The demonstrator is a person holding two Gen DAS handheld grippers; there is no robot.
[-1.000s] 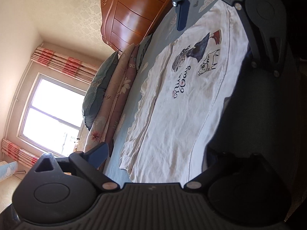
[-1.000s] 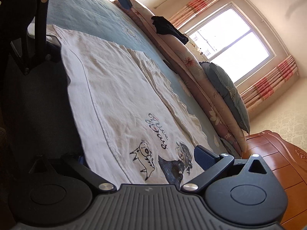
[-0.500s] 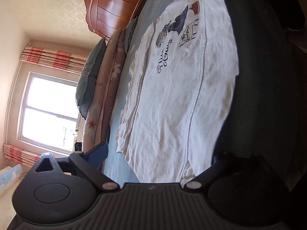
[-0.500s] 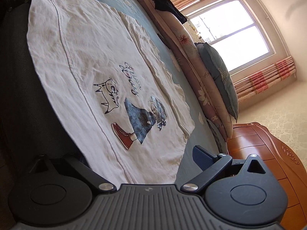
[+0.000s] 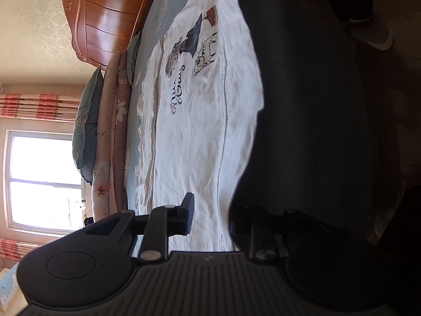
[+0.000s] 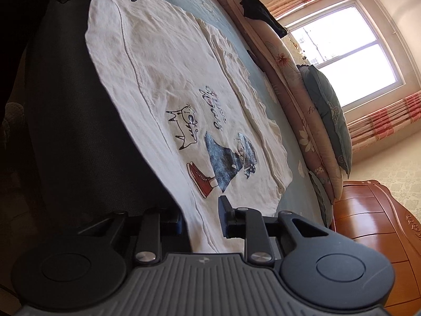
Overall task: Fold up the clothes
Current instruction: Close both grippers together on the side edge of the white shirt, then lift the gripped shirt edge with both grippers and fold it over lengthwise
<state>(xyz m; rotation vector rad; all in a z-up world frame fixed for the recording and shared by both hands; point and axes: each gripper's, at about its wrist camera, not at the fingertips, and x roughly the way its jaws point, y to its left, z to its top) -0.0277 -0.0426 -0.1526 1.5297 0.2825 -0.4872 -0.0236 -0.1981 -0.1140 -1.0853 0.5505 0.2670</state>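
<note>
A white T-shirt (image 5: pixel 205 121) with a cartoon print lies spread flat on the blue bedspread (image 5: pixel 158 26), its near edge draped over the side of the bed, and both tools sit at that edge, one at each end of the shirt. The left gripper (image 5: pixel 210 218) has just been closing, and its two fingers now stand narrow with the shirt's edge between them; the finger (image 5: pixel 188 217) toward the window rests on top of the cloth, while the other is lost in the dark below the bed's edge, so I cannot tell whether the cloth is truly pinched. The right gripper (image 6: pixel 201 218) has been closing too, and it likewise straddles the shirt's edge, close to the red sneaker in the print; its far-side finger (image 6: pixel 226 216) lies on the white cloth, its near-side one in shadow, and whether it grips is again unclear. The left wrist view alone shows a pale slipper (image 5: pixel 373 36) on the floor beyond the bed, and the other tool's blue fingertip at the far end of the shirt. Only the right wrist view shows a dark garment (image 6: pixel 260 13) lying on the rolled floral quilt (image 6: pixel 289 79) ahead of the tool, with the other gripper's black frame at the far top corner. Both views take in the window (image 6: pixel 342 47), the striped curtains (image 6: pixel 384 121) and the wooden headboard (image 5: pixel 105 18).
</note>
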